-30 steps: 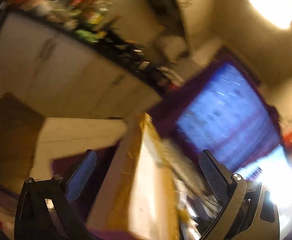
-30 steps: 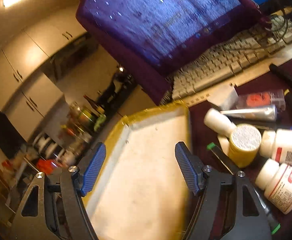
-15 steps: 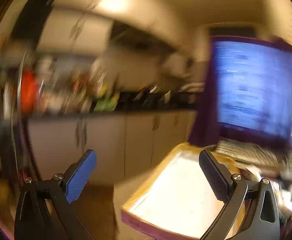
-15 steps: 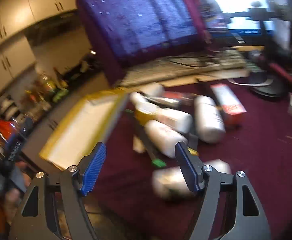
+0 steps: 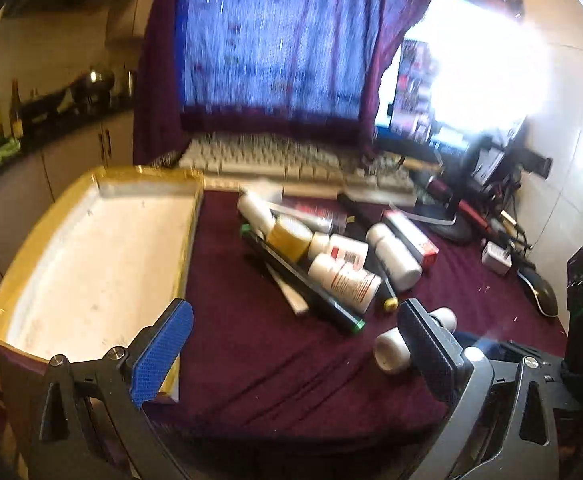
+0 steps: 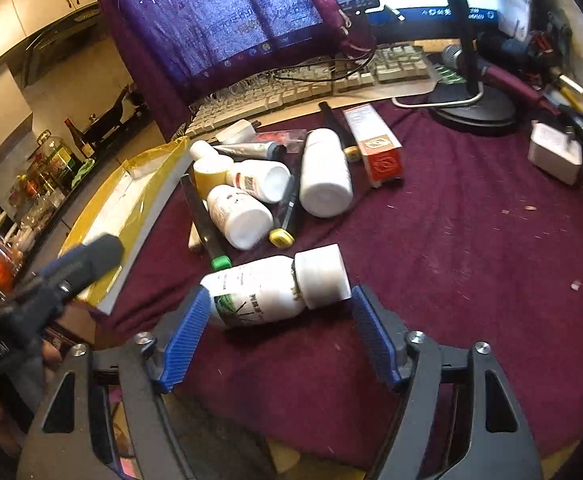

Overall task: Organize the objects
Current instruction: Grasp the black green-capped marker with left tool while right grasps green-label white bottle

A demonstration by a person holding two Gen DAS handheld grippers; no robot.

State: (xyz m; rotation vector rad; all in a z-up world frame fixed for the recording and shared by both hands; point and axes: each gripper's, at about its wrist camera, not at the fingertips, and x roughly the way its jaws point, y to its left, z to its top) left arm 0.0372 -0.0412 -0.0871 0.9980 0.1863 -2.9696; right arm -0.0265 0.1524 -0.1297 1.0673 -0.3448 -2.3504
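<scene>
A white bottle (image 6: 275, 292) with a green-printed label lies on its side on the maroon cloth (image 6: 471, 240). My right gripper (image 6: 281, 340) is open, one blue finger at each end of the bottle, not clamped on it. My left gripper (image 5: 295, 352) hangs open over the cloth with nothing between its fingers. The same bottle (image 5: 389, 350) shows partly behind its right finger. A pile of white bottles (image 5: 343, 276), tubes and pens lies beyond. The yellow-rimmed white tray (image 5: 91, 248) sits at the left.
A red box (image 6: 379, 148) lies beside the pile (image 6: 247, 216). Behind are a keyboard (image 6: 331, 80), a monitor draped in purple cloth (image 6: 219, 16), a stand base (image 6: 471, 108) and a white charger (image 6: 555, 152). The tray's rim (image 6: 131, 200) overhangs the table's left edge.
The right gripper went from over the tray to the lone white bottle, which now lies between its fingers. The left view swung from the kitchen cabinets down to the table.
</scene>
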